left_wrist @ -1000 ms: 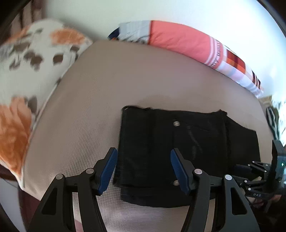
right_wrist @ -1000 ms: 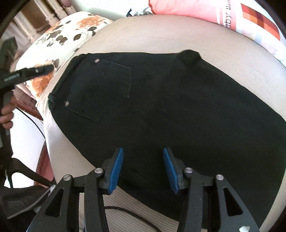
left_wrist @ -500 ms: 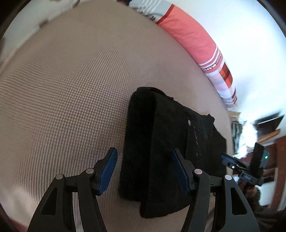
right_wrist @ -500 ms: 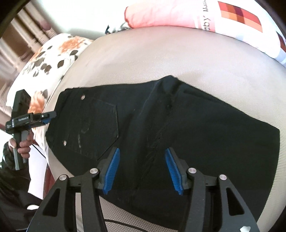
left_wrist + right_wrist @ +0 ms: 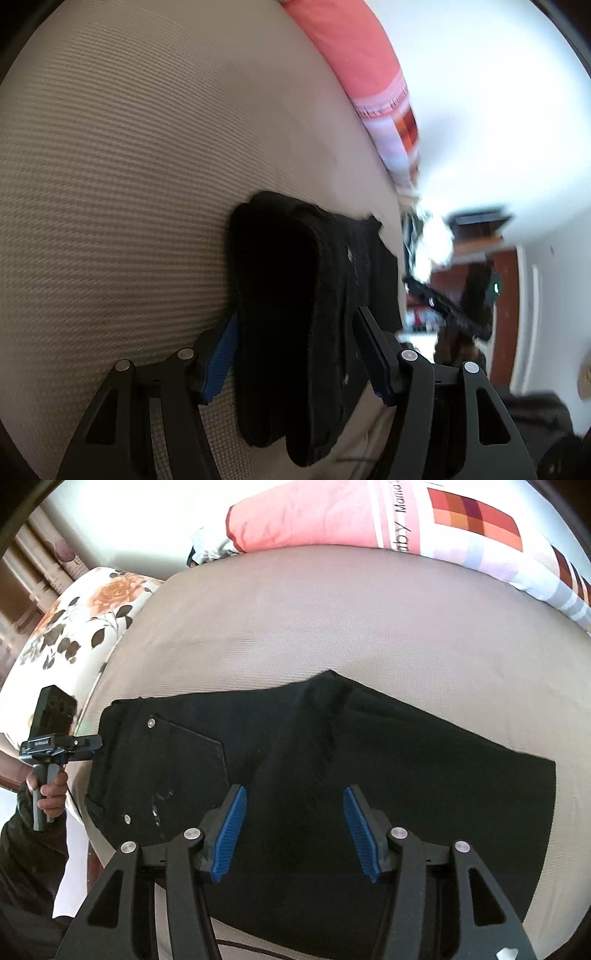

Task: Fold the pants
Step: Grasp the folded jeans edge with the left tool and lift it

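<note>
On the beige bed (image 5: 369,620), with the black pants (image 5: 332,775) as your landmark, you have the garment lying flat and already doubled lengthways, one leg stacked on the other, so the first fold looks done. At the pants' left end, the waistband with its riveted back pocket (image 5: 177,771) sits near the floral pillow (image 5: 74,627), and your left gripper (image 5: 94,743), seen from the right wrist, is held in your hand (image 5: 50,794) right at that edge. From its own camera the left gripper (image 5: 295,350) has its fingers apart, straddling the thick layered waist end; the fabric sits between them, but the blur keeps you from telling whether the pads are touching it, and nothing looks squeezed. Over the middle of the pants, toward the near edge, your right gripper (image 5: 291,830) hangs with its fingers spread and nothing between them but the cloth below. To the right, the leg ends lie flat on the bed, below the pink patterned pillow (image 5: 369,517). What seems left: bringing waist and hems together crosswise, perhaps twice. No containers show in either view, so nothing waits to receive the folded pants.
</note>
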Motion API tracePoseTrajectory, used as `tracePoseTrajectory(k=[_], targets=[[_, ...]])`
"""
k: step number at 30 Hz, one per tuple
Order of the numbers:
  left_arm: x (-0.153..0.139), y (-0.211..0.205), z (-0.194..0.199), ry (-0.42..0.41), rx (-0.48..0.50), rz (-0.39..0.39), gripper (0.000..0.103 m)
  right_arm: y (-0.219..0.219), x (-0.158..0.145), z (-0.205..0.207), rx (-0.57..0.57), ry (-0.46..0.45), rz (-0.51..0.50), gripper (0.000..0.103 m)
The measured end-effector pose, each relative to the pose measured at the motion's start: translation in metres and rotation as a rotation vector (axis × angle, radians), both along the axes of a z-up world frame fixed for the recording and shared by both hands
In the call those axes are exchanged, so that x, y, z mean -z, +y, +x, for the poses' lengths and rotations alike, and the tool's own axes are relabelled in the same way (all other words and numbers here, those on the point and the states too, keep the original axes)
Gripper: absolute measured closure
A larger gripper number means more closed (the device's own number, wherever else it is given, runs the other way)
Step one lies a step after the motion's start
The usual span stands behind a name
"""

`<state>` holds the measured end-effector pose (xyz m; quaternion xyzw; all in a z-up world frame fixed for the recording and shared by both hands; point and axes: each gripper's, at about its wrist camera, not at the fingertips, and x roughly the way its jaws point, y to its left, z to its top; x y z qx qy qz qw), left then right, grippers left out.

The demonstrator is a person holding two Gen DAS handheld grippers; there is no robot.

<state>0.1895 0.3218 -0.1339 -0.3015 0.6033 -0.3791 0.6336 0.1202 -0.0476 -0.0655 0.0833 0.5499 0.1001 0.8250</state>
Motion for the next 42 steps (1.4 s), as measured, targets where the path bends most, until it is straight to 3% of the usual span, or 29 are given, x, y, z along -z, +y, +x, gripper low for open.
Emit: tracePoseTrajectory(k=[5, 10, 12, 13, 14, 16, 20, 26, 33, 36, 42], targets=[[-0.002, -0.024, 0.004, -0.014, 0.088, 0.011, 0.041, 0.012, 0.001, 0.005, -0.023, -0.01, 0.037, 0.05], [-0.003, -0.036, -0.001, -0.034, -0.015, 0.046, 0.041, 0.015, 0.001, 0.001, -0.033, -0.02, 0.053, 0.05], [-0.006, -0.04, -0.009, -0.042, -0.103, 0.098, 0.047, 0.009, -0.002, -0.002, -0.023, -0.036, 0.056, 0.05], [-0.01, -0.045, -0.014, -0.06, -0.135, 0.159, 0.05, 0.005, -0.004, -0.004, -0.015, -0.044, 0.062, 0.05], [-0.014, -0.049, -0.017, -0.076, -0.151, 0.22, 0.06, -0.002, -0.007, -0.007, 0.0, -0.056, 0.07, 0.05], [-0.025, -0.065, -0.023, -0.125, -0.161, 0.367, 0.064, -0.011, -0.01, -0.01, 0.018, -0.072, 0.078, 0.05], [-0.045, -0.083, -0.028, -0.092, -0.228, 0.485, 0.072, -0.042, -0.017, -0.023, 0.078, -0.114, 0.1, 0.05], [-0.095, -0.11, -0.045, -0.107, -0.303, 0.483, 0.083, -0.095, -0.022, -0.048, 0.164, -0.153, 0.141, 0.05], [-0.151, -0.199, -0.054, -0.176, -0.303, 0.427, 0.088, -0.157, -0.022, -0.077, 0.249, -0.194, 0.184, 0.05], [-0.16, -0.253, -0.053, -0.226, -0.254, 0.437, 0.089, -0.177, -0.023, -0.089, 0.283, -0.209, 0.192, 0.05], [-0.148, -0.354, -0.049, -0.265, -0.133, 0.479, 0.089, -0.212, -0.019, -0.116, 0.357, -0.233, 0.201, 0.05]])
